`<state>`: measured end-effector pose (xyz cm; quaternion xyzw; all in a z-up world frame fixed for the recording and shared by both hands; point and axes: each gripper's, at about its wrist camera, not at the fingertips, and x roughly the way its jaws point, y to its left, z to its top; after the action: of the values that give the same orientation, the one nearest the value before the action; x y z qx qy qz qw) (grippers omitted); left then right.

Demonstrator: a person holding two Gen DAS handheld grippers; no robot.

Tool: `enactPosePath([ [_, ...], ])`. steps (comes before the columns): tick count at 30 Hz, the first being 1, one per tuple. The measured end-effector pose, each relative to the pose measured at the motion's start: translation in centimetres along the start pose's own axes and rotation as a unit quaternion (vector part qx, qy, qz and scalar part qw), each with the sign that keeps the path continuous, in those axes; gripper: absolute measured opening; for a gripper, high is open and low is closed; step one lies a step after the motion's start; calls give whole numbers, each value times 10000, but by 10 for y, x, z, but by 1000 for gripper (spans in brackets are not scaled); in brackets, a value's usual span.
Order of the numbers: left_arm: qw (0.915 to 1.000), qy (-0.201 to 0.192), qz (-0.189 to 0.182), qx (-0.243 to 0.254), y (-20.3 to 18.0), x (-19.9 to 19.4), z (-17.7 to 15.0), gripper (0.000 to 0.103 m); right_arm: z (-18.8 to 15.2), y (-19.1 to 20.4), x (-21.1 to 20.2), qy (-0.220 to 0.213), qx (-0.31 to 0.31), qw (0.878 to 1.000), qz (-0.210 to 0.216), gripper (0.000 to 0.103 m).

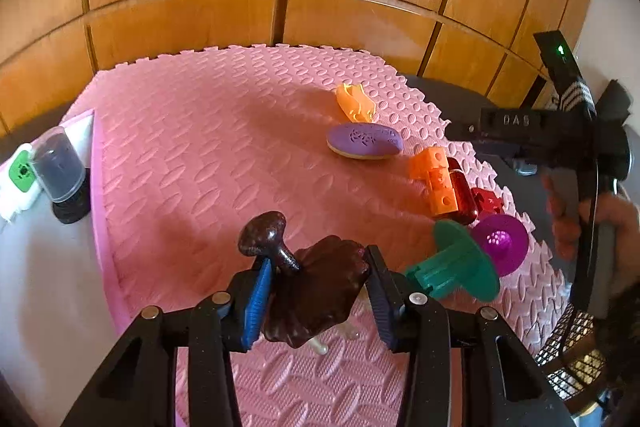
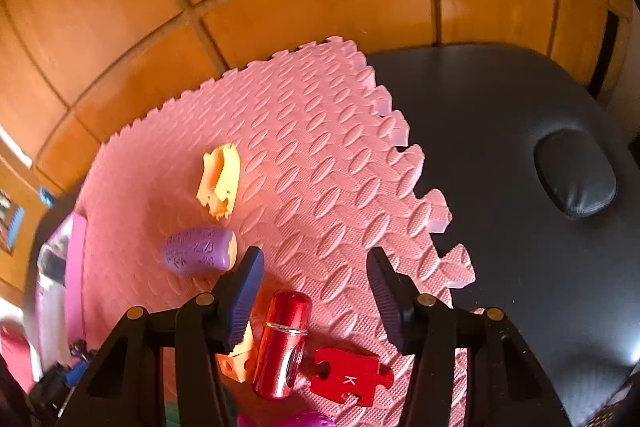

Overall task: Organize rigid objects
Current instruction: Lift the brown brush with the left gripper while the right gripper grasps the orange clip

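Observation:
My left gripper (image 1: 318, 259) is shut on a dark brown ridged piece (image 1: 320, 295), both blue pads pressing its sides, with a pale stick under it. A dark mushroom-shaped knob (image 1: 264, 233) leans against it by the left finger. My right gripper (image 2: 316, 279) stands open over the pink foam mat (image 2: 304, 147). A shiny red cylinder (image 2: 284, 343) lies between its fingers, nearer the left one, untouched. Beside the cylinder lie a red puzzle piece marked K (image 2: 348, 379) and an orange block (image 2: 236, 359).
A purple oval (image 1: 364, 141) and a yellow-orange piece (image 1: 354, 101) lie farther back on the mat. A green flanged part (image 1: 456, 267) and a magenta disc (image 1: 500, 243) sit near its right edge. A clear-capped dark canister (image 1: 60, 167) stands left. Black padded table (image 2: 520, 147) lies right, wooden wall behind.

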<state>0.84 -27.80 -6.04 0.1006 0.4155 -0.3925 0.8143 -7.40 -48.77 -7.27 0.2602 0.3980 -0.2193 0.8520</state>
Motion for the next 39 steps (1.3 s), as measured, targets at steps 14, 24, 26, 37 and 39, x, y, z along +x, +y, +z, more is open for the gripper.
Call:
enactPosePath([
  [14,9990,225,-164,-360,15,21,1,71,4,-4,1,-59,-6,9997,-226,54],
  [24,9998,-65,157,-95,6,21,-8,62,4,-3,-2,-103,-17,9999,-114,54],
  [26,9995,-136,280,62,2,22,-12,61,4,-4,-1,-34,86,9999,77,54],
  [37,9992,-245,294,121,3,22,-15,61,58,49,38,472,-256,9964,651,55],
  [39,9992,-262,273,103,3,22,-16,61,68,65,56,643,-384,9957,538,55],
])
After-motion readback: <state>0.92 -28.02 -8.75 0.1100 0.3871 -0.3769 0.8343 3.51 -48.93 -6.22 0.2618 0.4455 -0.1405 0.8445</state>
